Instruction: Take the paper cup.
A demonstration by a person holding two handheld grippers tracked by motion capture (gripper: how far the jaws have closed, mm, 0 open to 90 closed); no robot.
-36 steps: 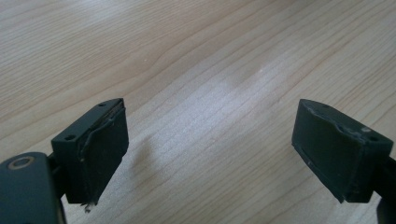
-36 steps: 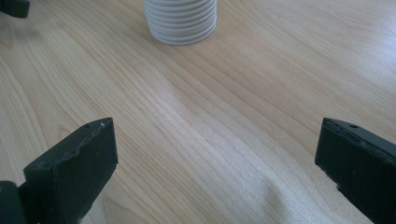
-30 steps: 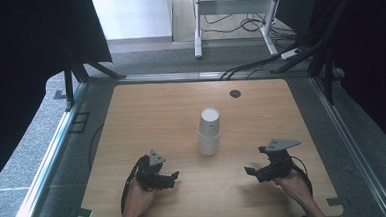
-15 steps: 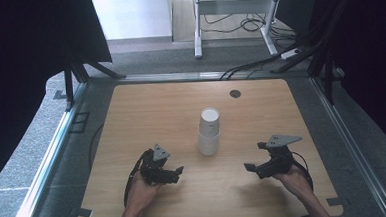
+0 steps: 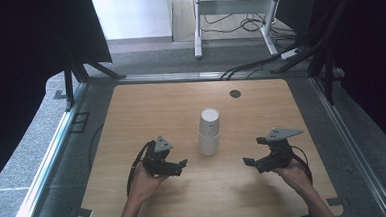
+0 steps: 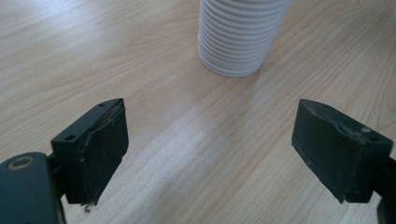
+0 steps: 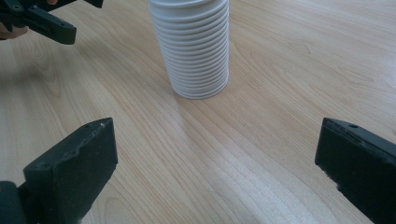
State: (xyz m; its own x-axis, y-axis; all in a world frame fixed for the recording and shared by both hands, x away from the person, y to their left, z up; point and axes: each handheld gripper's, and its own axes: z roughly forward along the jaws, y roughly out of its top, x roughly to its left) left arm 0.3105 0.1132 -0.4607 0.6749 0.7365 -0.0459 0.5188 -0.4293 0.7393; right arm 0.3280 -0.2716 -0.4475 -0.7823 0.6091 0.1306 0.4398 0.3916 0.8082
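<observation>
Stack of white paper cups (image 5: 209, 131) upright mid-surface (image 5: 131, 116); ribbed nested rims show in left claw view. Left claw (image 5: 176, 166) and right claw (image 5: 251, 163) flank it, both wide open, empty.

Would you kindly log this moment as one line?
left gripper: open, empty | right gripper: open, empty | cup stack: upright between them, untouched

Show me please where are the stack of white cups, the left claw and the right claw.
stack of white cups (image 5: 210, 132), high view, on its ribbed side.
left claw (image 5: 180, 165), high view, between its open fingertips.
right claw (image 5: 249, 162), high view, between its open fingertips.
</observation>
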